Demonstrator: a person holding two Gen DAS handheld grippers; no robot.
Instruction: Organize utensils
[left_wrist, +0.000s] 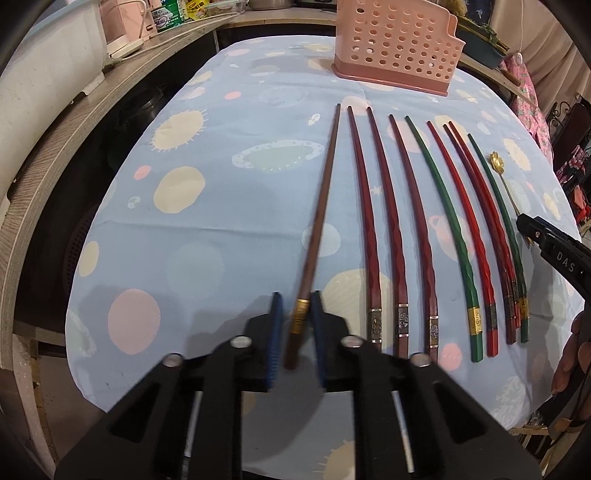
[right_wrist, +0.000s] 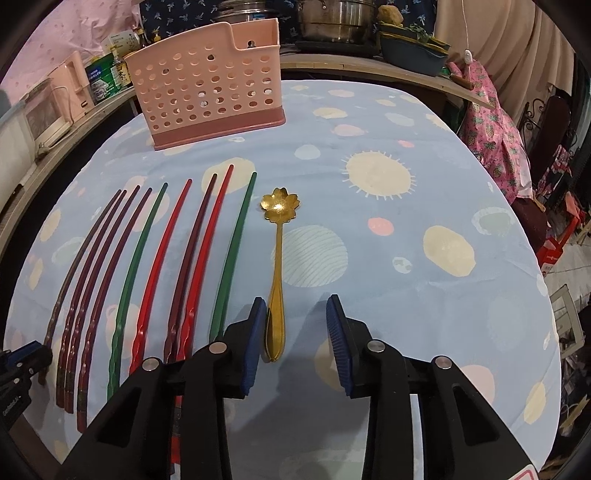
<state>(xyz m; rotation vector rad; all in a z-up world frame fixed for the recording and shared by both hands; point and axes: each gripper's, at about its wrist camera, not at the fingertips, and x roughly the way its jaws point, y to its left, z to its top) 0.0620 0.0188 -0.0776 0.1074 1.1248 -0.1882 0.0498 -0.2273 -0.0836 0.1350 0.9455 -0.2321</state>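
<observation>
Only left wrist view shows left hand-held gripper (left_wrist: 297, 325) clamping brown chopstick (left_wrist: 320, 206); right hand-held gripper (right_wrist: 295, 339) gapes round gold spoon (right_wrist: 277, 258).

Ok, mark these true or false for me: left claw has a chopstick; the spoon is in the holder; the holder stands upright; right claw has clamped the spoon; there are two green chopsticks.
1. The left claw is shut on a brown chopstick. True.
2. The spoon is in the holder. False: it lies on the cloth, well short of the holder.
3. The holder stands upright at the far end. True.
4. The right claw has clamped the spoon. False: the handle sits against one pad only, and the other pad is clear of it.
5. Two green chopsticks lie in the row. True.
</observation>
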